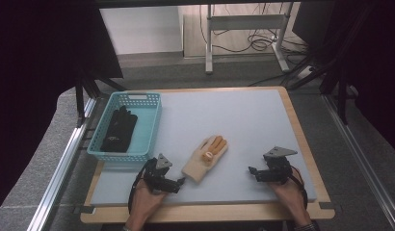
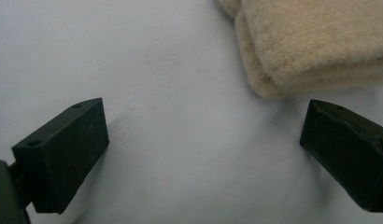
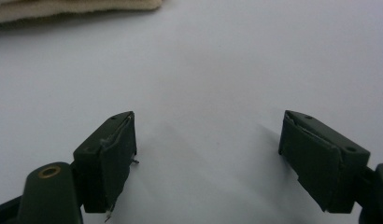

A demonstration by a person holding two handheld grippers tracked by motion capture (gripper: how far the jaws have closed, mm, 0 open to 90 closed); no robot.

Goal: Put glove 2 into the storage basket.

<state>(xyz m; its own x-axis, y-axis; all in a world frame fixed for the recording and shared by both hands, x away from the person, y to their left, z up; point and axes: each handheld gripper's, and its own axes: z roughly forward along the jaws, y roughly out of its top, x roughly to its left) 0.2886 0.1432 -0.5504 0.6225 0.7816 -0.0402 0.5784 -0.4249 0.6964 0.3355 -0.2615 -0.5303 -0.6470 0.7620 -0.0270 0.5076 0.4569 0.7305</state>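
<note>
I am judging the sort half done: the black glove point(image 1: 119, 130) is lying in the blue basket point(image 1: 152, 124), while the cream glove point(image 1: 205, 158) is lying on the desk point(image 1: 243, 120). I am holding the left tool point(image 1: 181, 182), spread, just beside its cuff; the right tool point(image 1: 253, 173) is spread, empty, well apart.

Pale blue mat point(image 1: 243, 115) over a wooden table point(image 1: 309, 159). Teal basket point(image 1: 150, 127) at the mat's far left corner; black gloves point(image 1: 119, 129) inside, lying lengthwise. Aluminium rails point(image 1: 65, 163) along both table sides. Grey carpet point(image 1: 36, 168) around. White desk frame point(image 1: 246, 21) beyond the table, cables point(image 1: 258, 43) tangled beneath it. Dark curtains point(image 1: 36, 57) left and right.
</note>
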